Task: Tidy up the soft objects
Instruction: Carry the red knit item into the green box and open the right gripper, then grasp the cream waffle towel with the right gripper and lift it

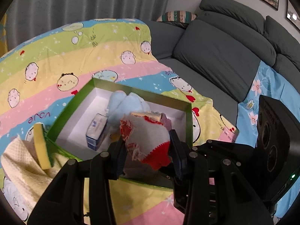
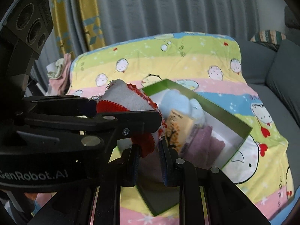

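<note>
A red-and-white sock (image 1: 148,140) is being gripped by both the left gripper (image 1: 148,150) and right gripper (image 2: 150,153) above the green box (image 1: 188,123), apparently for folding before being lowered inside.

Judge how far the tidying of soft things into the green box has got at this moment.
Done: a blue plush, a tissue pack and purple cloth lie in the green box. In hand: both the left gripper and the right gripper hold a red-and-white sock. Left: a sponge and yellow towel outside.
</note>
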